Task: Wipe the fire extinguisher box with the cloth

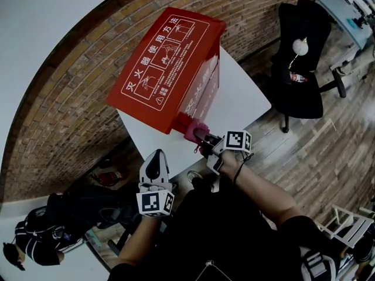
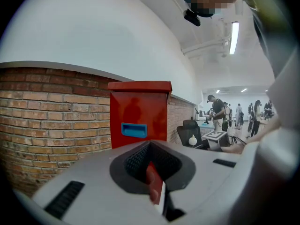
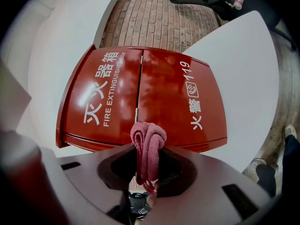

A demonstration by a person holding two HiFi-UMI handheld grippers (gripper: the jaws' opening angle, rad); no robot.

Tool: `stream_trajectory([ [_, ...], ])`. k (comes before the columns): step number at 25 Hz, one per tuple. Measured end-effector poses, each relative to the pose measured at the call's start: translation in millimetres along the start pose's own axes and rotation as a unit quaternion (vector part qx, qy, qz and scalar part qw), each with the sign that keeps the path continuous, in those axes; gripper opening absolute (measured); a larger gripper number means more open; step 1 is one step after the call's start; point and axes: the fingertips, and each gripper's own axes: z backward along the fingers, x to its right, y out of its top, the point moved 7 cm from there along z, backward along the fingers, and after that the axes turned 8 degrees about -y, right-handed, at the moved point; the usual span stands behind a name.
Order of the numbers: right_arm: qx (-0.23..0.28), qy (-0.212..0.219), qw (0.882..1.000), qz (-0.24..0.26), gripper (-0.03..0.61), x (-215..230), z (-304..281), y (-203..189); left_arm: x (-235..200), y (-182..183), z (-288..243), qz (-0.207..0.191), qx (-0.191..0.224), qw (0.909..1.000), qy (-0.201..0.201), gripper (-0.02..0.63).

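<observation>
The red fire extinguisher box [image 1: 167, 63] stands on a white table [image 1: 240, 98], its lid printed with white instructions. My right gripper [image 1: 202, 138] is shut on a bunched pink cloth [image 1: 193, 129] at the box's lower front edge. In the right gripper view the cloth [image 3: 147, 142] sticks up between the jaws of that gripper [image 3: 147, 165], close to the box's front doors [image 3: 140, 93]; whether it touches them I cannot tell. My left gripper [image 1: 155, 164] hangs shut and empty off the table's near-left corner. That gripper [image 2: 152, 172] faces the box's side [image 2: 139, 111] with its blue handle [image 2: 133, 129].
A brick wall [image 1: 70, 98] runs behind and left of the table. A black office chair [image 1: 299, 57] stands on the wooden floor to the right. A white rack [image 1: 345, 221] is at lower right. Several people [image 2: 218, 111] stand far off in the room.
</observation>
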Motion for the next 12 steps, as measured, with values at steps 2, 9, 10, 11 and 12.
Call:
stream_trajectory([
  [2, -0.001, -0.005, 1.000, 0.001, 0.103, 3.8, -1.1, -0.6, -0.2, -1.0, 0.9, 0.000, -0.001, 1.0000, 0.000, 0.028],
  [9, -0.002, -0.020, 1.000, 0.007, 0.103, 14.7, -5.3, 0.2, -0.6, -4.9, 4.3, 0.002, -0.006, 1.0000, 0.002, 0.028],
  [10, -0.003, -0.022, 1.000, 0.008, 0.103, 16.5, -5.8, 0.2, -0.6, -4.7, 5.5, 0.002, -0.007, 1.0000, 0.002, 0.028],
  [11, -0.003, -0.025, 1.000, 0.009, 0.103, 18.4, -6.2, 0.2, -0.9, -4.5, 6.7, 0.002, -0.008, 1.0000, 0.004, 0.028],
  [12, -0.003, -0.028, 1.000, 0.010, 0.103, 20.3, -6.7, 0.5, -1.4, -4.4, 7.8, 0.002, -0.008, 0.9999, 0.006, 0.028],
])
